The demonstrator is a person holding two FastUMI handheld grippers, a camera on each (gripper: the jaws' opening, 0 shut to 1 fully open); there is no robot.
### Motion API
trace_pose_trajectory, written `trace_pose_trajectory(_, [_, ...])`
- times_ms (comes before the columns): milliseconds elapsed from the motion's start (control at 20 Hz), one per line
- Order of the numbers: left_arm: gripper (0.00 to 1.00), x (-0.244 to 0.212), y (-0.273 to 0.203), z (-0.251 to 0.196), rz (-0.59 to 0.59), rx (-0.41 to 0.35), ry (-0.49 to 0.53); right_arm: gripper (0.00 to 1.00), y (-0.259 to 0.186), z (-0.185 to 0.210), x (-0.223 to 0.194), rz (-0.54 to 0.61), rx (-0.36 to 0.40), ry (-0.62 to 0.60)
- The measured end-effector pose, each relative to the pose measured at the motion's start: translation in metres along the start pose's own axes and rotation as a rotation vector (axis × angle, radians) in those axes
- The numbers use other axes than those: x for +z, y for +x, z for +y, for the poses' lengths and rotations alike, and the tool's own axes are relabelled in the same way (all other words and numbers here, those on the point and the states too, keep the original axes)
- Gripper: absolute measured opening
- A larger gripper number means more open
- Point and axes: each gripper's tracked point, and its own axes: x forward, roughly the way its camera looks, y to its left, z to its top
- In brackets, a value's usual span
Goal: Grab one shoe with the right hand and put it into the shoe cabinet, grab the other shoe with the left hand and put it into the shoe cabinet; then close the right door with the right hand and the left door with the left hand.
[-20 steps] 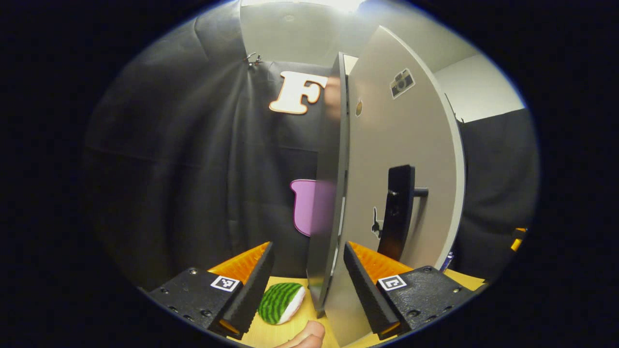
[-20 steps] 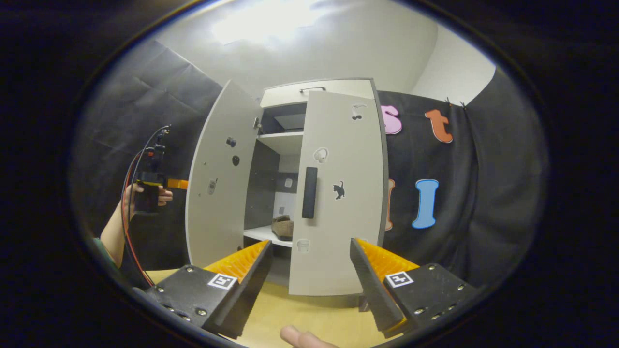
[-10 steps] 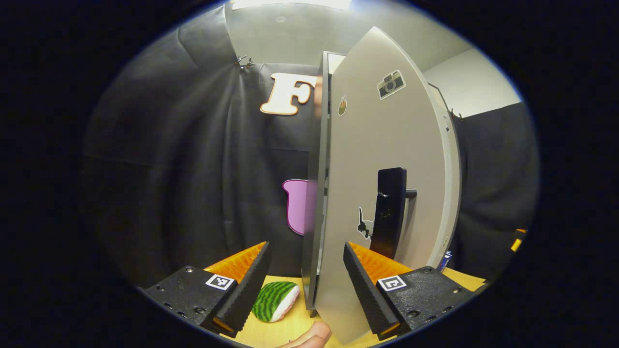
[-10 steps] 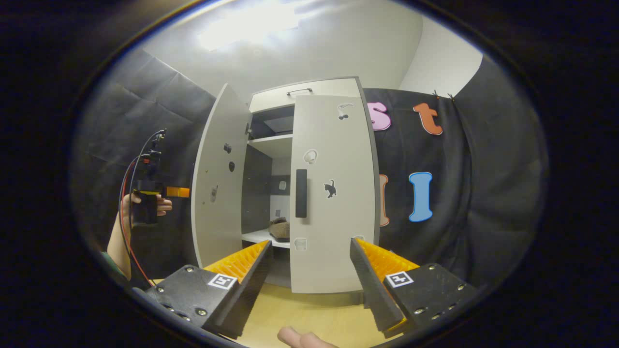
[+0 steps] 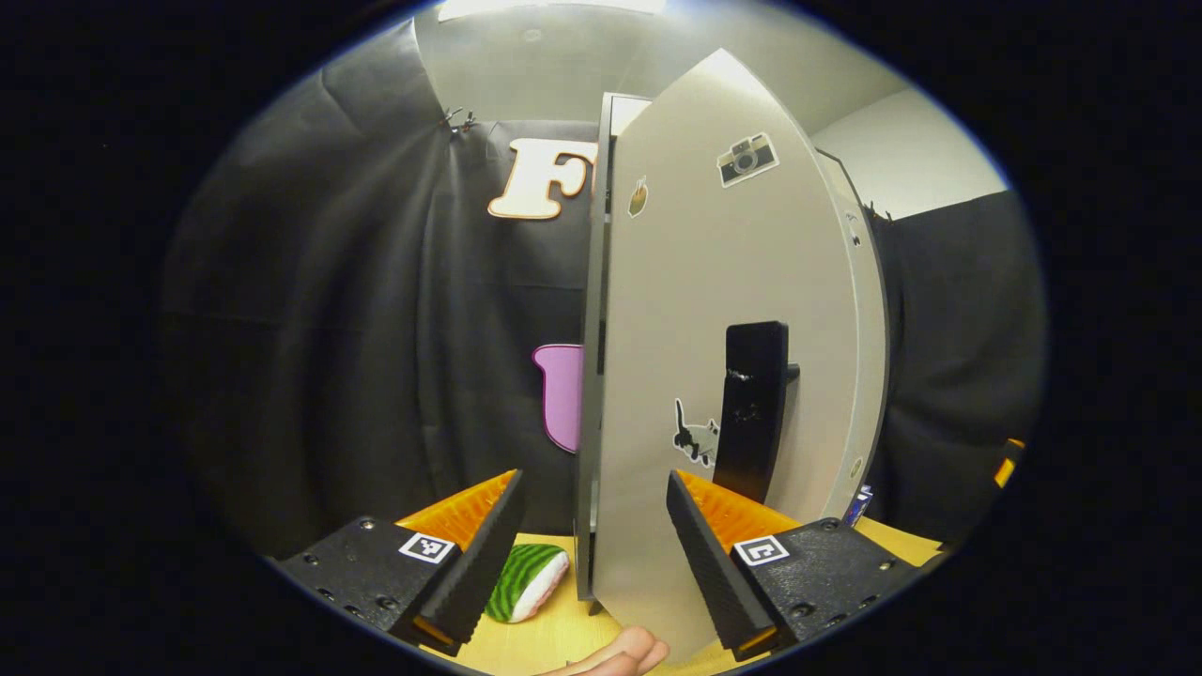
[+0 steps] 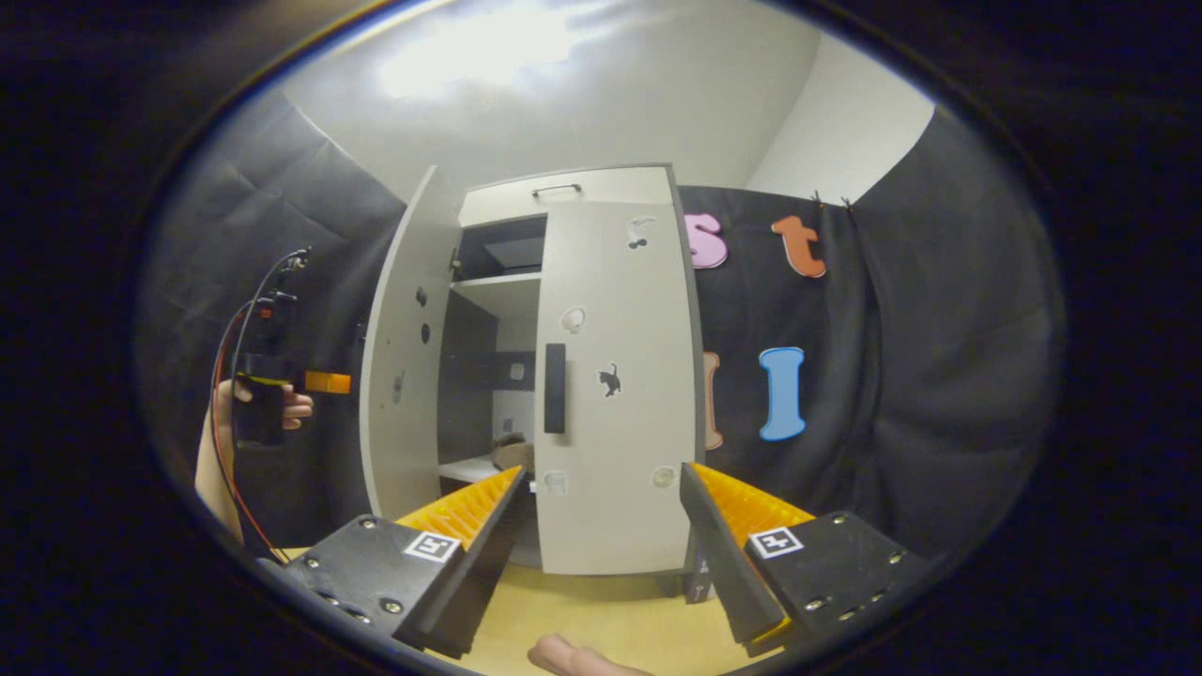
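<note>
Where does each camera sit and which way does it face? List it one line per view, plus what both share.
Left gripper view: rides the left gripper, facing the left door nearly edge-on from close by; own open fingers and a fingertip show, with a watermelon toy on the table.
Right gripper view: rides the right gripper, set back, facing the shoe cabinet front; own open fingers show, and the left gripper in a hand farther off.
Shared: the left door, the cabinet and the wooden table.

I work in a staged recording booth, not a real home: black cloth drapes the walls, and a pale shoe cabinet dotted with stickers stands on a light wooden floor ahead.
</note>
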Motion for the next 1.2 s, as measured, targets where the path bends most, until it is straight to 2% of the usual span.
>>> trace_pose_trajectory(50, [0.90,0.003,0.002,0.002,0.001,0.012,0.014,0.96,0.001,0.001,-0.001,-0.002,-0.003,-0.012])
trace_pose_trajectory(150, [0.93,0.003,0.006,-0.003,0.003,0.033,0.029,0.94,0.000,0.009,-0.004,-0.002,0.011,-0.014])
trace_pose_trajectory(200, [0.88,0.006,0.011,-0.010,-0.005,0.036,0.036,0.94,-0.002,0.009,-0.005,-0.001,0.011,-0.011])
trace_pose_trajectory(250, [0.93,0.006,0.016,-0.017,-0.007,0.039,0.048,0.94,-0.004,0.005,-0.004,-0.010,-0.012,-0.017])
trace_pose_trajectory(400, [0.93,-0.006,0.015,-0.036,-0.001,0.035,0.099,0.96,-0.008,-0.001,-0.003,-0.039,-0.060,-0.068])
trace_pose_trajectory(450, [0.88,-0.012,0.016,-0.041,0.011,0.039,0.107,0.94,-0.009,0.003,-0.004,-0.040,-0.055,-0.071])
trace_pose_trajectory(500, [0.93,-0.019,0.016,-0.048,0.033,0.033,0.120,0.94,-0.010,0.005,-0.007,-0.037,-0.048,-0.071])
trace_pose_trajectory(550, [0.92,-0.025,0.015,-0.055,0.041,0.030,0.121,0.96,-0.011,0.008,-0.009,-0.030,-0.041,-0.068])
trace_pose_trajectory(650, [0.95,-0.028,0.012,-0.065,0.036,0.041,0.133,0.96,-0.012,0.007,-0.009,-0.027,-0.042,-0.071])
trace_pose_trajectory(700, [1.00,-0.028,0.009,-0.071,0.030,0.042,0.139,0.96,-0.013,0.005,-0.008,-0.029,-0.051,-0.082])
trace_pose_trajectory(750, [0.96,-0.030,0.006,-0.075,0.027,0.045,0.137,0.94,-0.014,0.003,-0.008,-0.032,-0.062,-0.095])
trace_pose_trajectory(850, [1.00,-0.028,-0.004,-0.085,0.015,0.045,0.122,0.94,-0.014,-0.001,-0.007,-0.034,-0.086,-0.107])
trace_pose_trajectory(950, [0.96,-0.025,-0.015,-0.093,-0.006,0.047,0.116,0.96,-0.013,-0.003,-0.010,-0.028,-0.098,-0.091])
trace_pose_trajectory(1050, [1.00,-0.022,-0.029,-0.099,-0.033,0.047,0.114,0.96,-0.012,-0.008,-0.011,-0.019,-0.112,-0.081])
trace_pose_trajectory(1100, [0.96,-0.022,-0.036,-0.100,-0.038,0.048,0.109,0.96,-0.013,-0.012,-0.011,-0.018,-0.128,-0.084])
trace_pose_trajectory(1150, [1.00,-0.024,-0.043,-0.103,-0.040,0.044,0.108,0.94,-0.013,-0.016,-0.010,-0.020,-0.144,-0.092])
trace_pose_trajectory(1200, [0.96,-0.024,-0.050,-0.106,-0.045,0.038,0.106,0.94,-0.013,-0.018,-0.009,-0.022,-0.151,-0.094])
